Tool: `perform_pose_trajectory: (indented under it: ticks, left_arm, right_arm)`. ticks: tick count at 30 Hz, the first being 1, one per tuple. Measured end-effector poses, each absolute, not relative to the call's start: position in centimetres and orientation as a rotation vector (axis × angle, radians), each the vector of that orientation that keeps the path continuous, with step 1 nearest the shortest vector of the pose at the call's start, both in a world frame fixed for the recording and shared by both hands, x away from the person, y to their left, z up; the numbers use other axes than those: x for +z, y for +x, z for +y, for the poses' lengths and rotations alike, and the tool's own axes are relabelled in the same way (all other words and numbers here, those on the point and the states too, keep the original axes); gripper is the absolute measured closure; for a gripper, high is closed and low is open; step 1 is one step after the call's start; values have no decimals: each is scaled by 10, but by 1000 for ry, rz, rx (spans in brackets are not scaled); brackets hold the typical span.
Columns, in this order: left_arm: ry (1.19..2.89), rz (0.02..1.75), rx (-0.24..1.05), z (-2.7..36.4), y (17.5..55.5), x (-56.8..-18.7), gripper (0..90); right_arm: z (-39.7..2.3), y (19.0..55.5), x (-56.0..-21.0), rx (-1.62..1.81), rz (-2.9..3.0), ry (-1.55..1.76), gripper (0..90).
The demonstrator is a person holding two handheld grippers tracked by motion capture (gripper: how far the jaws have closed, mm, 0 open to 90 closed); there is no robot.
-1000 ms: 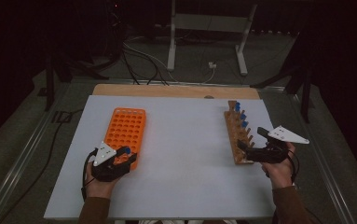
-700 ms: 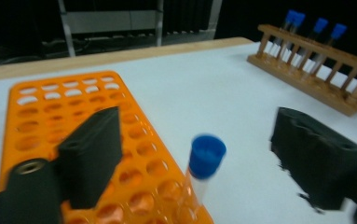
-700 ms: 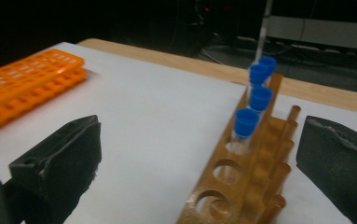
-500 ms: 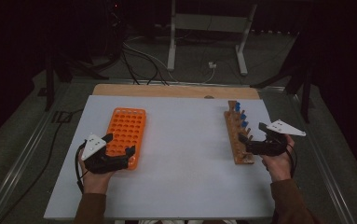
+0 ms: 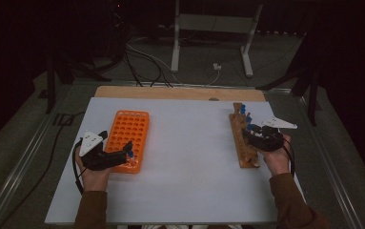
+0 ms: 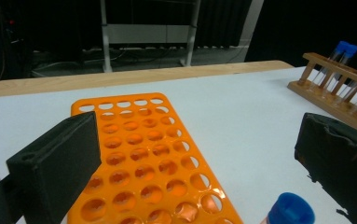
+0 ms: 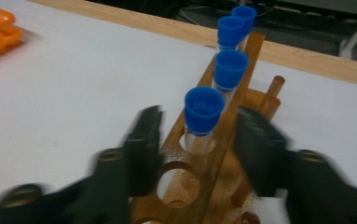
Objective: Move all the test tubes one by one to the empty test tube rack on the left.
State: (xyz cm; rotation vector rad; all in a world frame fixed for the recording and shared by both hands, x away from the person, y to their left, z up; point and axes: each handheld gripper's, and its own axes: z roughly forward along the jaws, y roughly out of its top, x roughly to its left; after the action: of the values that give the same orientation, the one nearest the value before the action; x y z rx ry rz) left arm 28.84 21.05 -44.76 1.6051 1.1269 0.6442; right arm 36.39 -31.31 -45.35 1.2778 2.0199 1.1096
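An orange tube rack lies at the table's left, with one blue-capped tube standing in its near right corner. My left gripper is beside that corner; its jaws have just been opening. In the left gripper view it stands open over the orange rack, the tube's cap low between the jaws and untouched. At the right, a wooden rack holds several blue-capped tubes. My right gripper straddles the nearest tube; its jaws have just been closing, a gap remaining on each side.
The white table top ends in a wooden strip at the far edge. Beyond it, stand legs and cables lie on the dark floor. The wooden rack shows at the far right of the left gripper view.
My left gripper has opened and drawn slightly left, leaving the tube standing in the orange rack. My right gripper has moved in onto the wooden rack's near end, its jaws narrower.
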Motion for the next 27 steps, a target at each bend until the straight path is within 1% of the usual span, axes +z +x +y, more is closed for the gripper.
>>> perform_pose_trajectory:
  ticks: [1, 2, 3, 18, 27]
  left_arm:
    - [1605, 1129, 643, 211, 288, -448, 13]
    - [1606, 1132, 644, 212, 288, -448, 13]
    - [1604, 1132, 644, 212, 288, -448, 13]
    - [1571, 1143, 642, 218, 285, -446, 13]
    - [1555, 1144, 653, 220, 284, -443, 13]
  right_arm:
    - [-313, 365, -454, 1105, 2018, 1262, 718]
    - [-313, 365, -454, 1105, 2018, 1262, 718]
    - [-313, 365, -454, 1098, 2016, 1261, 754]
    - [-311, 373, -454, 1112, 1988, 1306, 771]
    - [-316, 364, -429, 1147, 1951, 1269, 771]
